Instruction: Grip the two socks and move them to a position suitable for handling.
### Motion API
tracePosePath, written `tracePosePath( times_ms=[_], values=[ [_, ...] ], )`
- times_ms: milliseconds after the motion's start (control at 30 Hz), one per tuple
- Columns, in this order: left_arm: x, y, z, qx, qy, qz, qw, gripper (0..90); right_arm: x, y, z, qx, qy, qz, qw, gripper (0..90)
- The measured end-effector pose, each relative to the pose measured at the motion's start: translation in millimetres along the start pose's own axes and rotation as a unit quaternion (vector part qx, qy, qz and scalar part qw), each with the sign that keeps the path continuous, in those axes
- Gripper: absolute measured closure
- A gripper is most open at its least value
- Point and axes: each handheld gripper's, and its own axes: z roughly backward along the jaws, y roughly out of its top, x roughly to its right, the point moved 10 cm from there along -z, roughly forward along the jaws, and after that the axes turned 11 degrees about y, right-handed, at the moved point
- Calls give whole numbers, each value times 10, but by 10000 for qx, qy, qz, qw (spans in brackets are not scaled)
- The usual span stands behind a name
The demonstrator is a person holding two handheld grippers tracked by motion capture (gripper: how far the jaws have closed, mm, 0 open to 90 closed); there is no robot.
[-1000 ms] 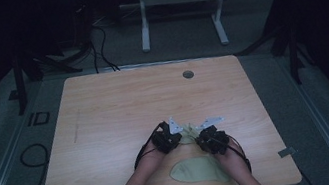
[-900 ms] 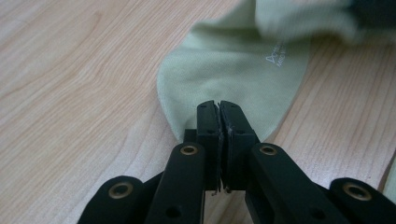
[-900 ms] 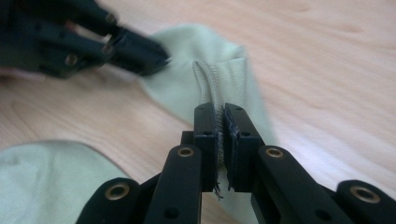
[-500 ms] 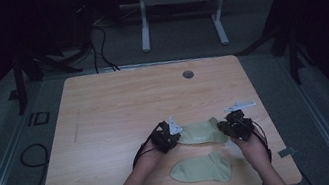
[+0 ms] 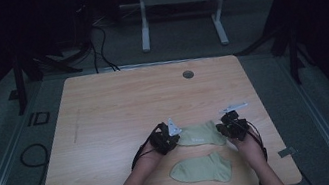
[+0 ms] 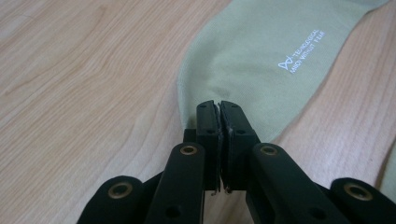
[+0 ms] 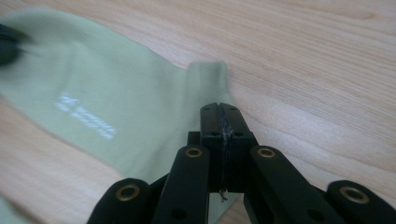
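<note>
Two pale green socks are on the wooden table (image 5: 106,117). The far sock (image 5: 202,134) is stretched flat between both tools, near the table's front edge. The near sock (image 5: 200,169) lies loose just in front of it, closer to the person, apart from either tool.

Left gripper (image 5: 164,139): fingers closed on the rounded end of the far sock, with fabric pinched between the pads in the left gripper view (image 6: 218,122). Right gripper (image 5: 232,128): fingers closed on the opposite end of the same sock, cloth caught at the tip in the right gripper view (image 7: 219,123). White printed lettering (image 6: 301,52) on the sock faces upward.

Assessment: the work appears to be laying out or pairing the two socks. The far sock looks spread and close to flat, though both ends are clamped and nothing is released. The near sock is not yet aligned with it; it sits offset and slightly skewed. Judged remaining: release the far sock, then bring the near sock onto or beside it. Progress is estimated as roughly midway
</note>
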Motion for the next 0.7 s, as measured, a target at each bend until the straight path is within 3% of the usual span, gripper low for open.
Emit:
tracePosePath(
  times_ms=[67, 433, 533, 600, 633, 700],
  values=[
    [-2, -25, 18, 33, -2, 56, 10000, 863, 29, -24, -59, -114, -65, 18, 9999, 892],
    [-16, -41, 27, 31, -29, 234, 9997, 855, 120, 41, -101, -109, -149, -10, 9998, 883],
    [-23, -39, 35, -22, -53, 296, 9995, 829, 84, 47, -101, -147, -74, 39, 9999, 820],
    [-19, -26, 49, -49, -93, 377, 9992, 749, 58, 51, -90, -155, -20, 86, 9998, 748],
    [-18, -20, 58, -58, -76, 397, 9992, 680, 39, 59, -74, -135, 40, 110, 9998, 664],
    [-10, 4, 88, -12, -86, 453, 9989, 641, 26, 58, -66, -144, 105, 103, 9998, 611]
  ],
)
